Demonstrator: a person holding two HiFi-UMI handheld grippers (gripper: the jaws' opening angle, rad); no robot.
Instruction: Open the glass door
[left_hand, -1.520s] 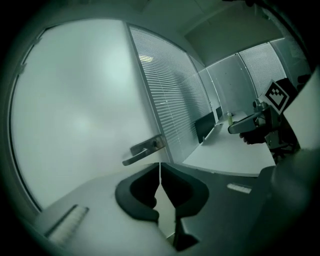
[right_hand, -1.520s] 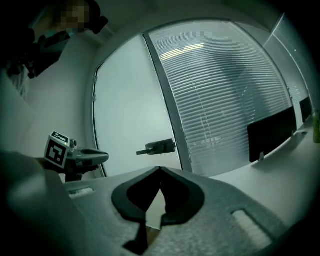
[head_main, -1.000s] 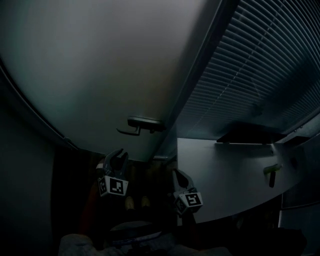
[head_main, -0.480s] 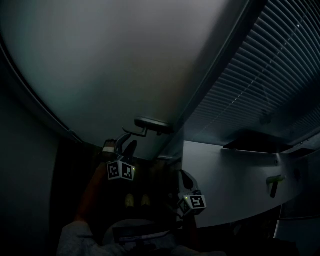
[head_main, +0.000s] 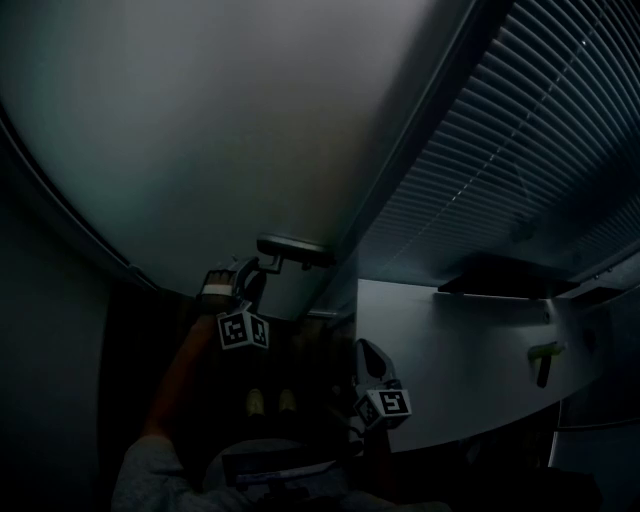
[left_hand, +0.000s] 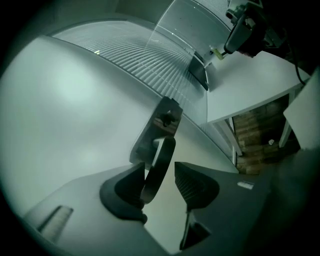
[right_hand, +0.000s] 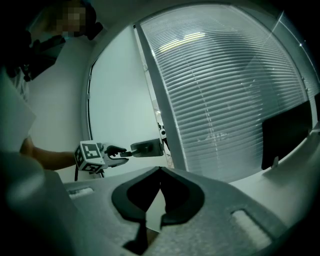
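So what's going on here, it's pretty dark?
A person with tongs in each hand is working at a frosted glass door. The left tongs are at its lever handle, which stands between jaws that have just been opening. It lies near one pad with a gap to the other, so it is not clamped. The right tongs are shut and empty, low and away from the door. The door does not look opened yet.

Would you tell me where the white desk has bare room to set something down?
The white desk is bare between its near left corner, the dark screen by the blinds and a small object to the right. It is crowded at the door handle: the left gripper, whose jaws have just been opening, has it between them.
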